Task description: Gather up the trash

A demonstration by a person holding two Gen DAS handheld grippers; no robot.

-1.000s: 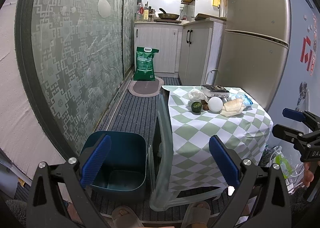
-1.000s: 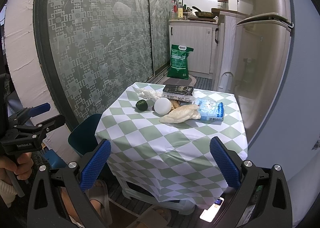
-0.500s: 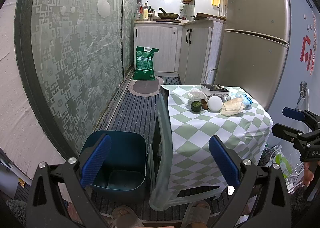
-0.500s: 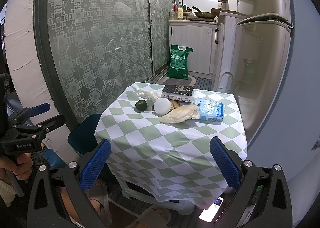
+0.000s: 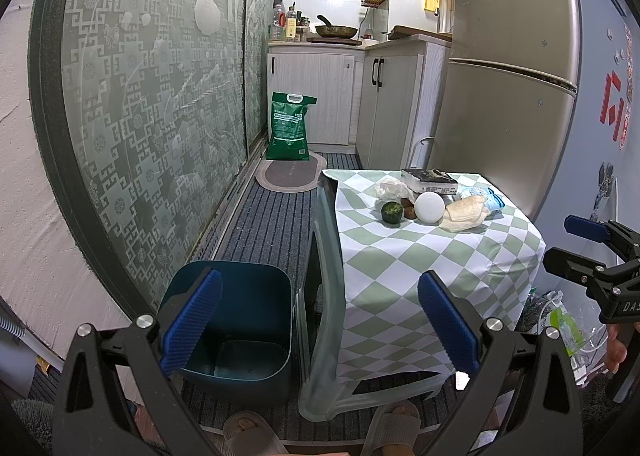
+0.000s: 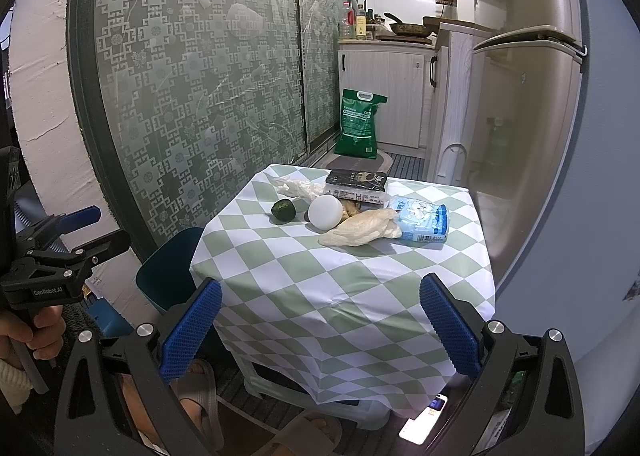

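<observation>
A small table with a green-and-white checked cloth [image 6: 320, 276] carries a crumpled beige wrapper [image 6: 362, 228], a crumpled clear plastic bag [image 6: 298, 187], a green fruit [image 6: 283, 210], a white ball-shaped object [image 6: 325, 212], a blue tissue pack [image 6: 420, 218] and a dark book [image 6: 356, 182]. A dark blue bin [image 5: 236, 320] stands open on the floor left of the table. My left gripper [image 5: 320, 326] is open and empty above the bin and table edge. My right gripper [image 6: 320, 330] is open and empty before the table's front edge.
A frosted patterned glass partition [image 5: 152, 116] runs along the left. A fridge [image 5: 508, 76] stands behind the table on the right. A green sack [image 5: 290, 126] leans at the white cabinets. A phone [image 6: 424, 418] lies lit on the floor by my slippered feet.
</observation>
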